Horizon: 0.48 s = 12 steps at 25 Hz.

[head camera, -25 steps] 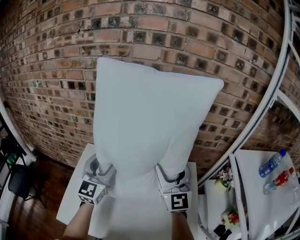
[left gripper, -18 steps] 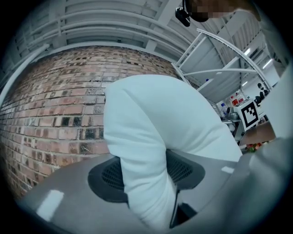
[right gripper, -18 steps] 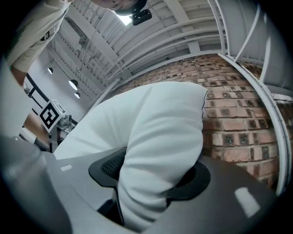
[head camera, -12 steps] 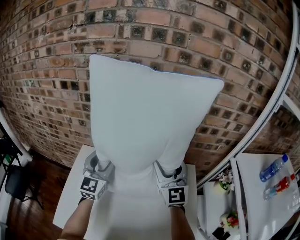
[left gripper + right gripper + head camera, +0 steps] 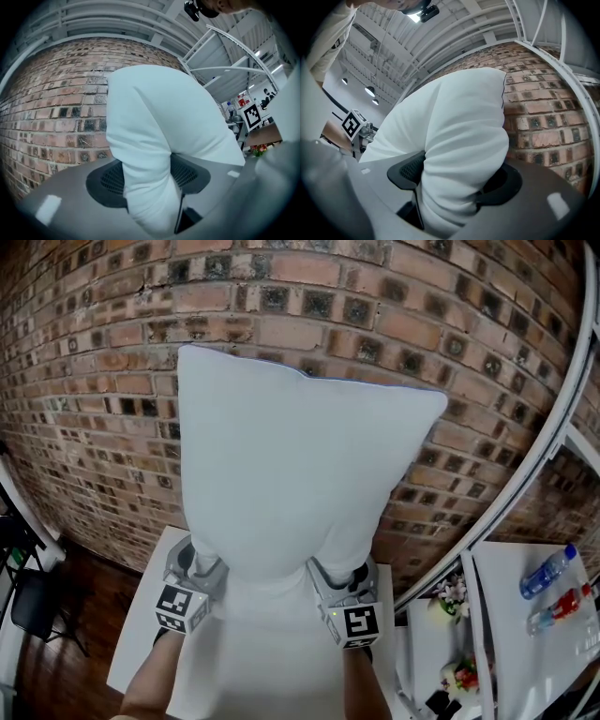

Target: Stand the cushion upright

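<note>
A plump white cushion stands on end against the brick wall, its lower edge over a white table. My left gripper pinches the cushion's lower left corner, and my right gripper pinches the lower right corner. In the left gripper view the cushion bulges between the dark pads of my left gripper. The right gripper view shows the same: the cushion is squeezed in my right gripper. Both pairs of jaws have just been opening, with the cushion still between them.
A white curved pipe frame runs down the right side. Beyond it a second white table carries a blue bottle, a red bottle and small flowers. A black chair stands on the wooden floor at left.
The cushion and both grippers have shifted slightly toward the wall and down. The cushion now stands a bit straighter against the bricks. Both grippers keep their corners.
</note>
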Motion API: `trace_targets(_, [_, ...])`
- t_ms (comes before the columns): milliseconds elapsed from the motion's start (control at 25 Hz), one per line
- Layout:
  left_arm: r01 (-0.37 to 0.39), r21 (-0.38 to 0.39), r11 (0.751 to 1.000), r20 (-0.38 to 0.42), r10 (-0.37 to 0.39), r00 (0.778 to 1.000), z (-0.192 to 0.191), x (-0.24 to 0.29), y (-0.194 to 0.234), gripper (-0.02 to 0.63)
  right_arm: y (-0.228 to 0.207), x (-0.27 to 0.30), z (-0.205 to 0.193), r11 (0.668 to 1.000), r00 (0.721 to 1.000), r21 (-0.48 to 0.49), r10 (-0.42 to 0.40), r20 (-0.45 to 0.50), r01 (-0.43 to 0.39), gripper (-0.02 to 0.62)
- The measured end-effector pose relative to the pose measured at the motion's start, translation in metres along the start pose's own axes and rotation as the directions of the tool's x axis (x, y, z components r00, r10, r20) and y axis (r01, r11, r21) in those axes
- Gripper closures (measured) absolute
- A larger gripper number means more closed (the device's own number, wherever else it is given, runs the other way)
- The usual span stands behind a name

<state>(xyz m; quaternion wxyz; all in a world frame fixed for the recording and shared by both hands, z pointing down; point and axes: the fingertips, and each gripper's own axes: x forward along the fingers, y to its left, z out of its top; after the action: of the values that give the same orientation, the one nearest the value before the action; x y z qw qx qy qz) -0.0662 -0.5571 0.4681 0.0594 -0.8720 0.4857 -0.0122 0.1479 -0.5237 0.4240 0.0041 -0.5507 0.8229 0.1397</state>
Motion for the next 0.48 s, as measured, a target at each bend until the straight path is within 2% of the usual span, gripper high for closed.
trace_targets(240, [-0.011,-0.009,1.0,-0.001,0.011,1.0,-0.001,-0.002,0.002,0.334,-0.003,-0.004,0.002,1.0,1.0,0.003,-0.005,-0.019,0.006,0.225])
trace_targets(480, [-0.038,-0.033,0.999,-0.006,0.038,0.999,-0.003,-0.011,0.006,0.327,-0.009,-0.014,-0.002,0.997,0.997,0.044,-0.069,-0.034,0.071,0.189])
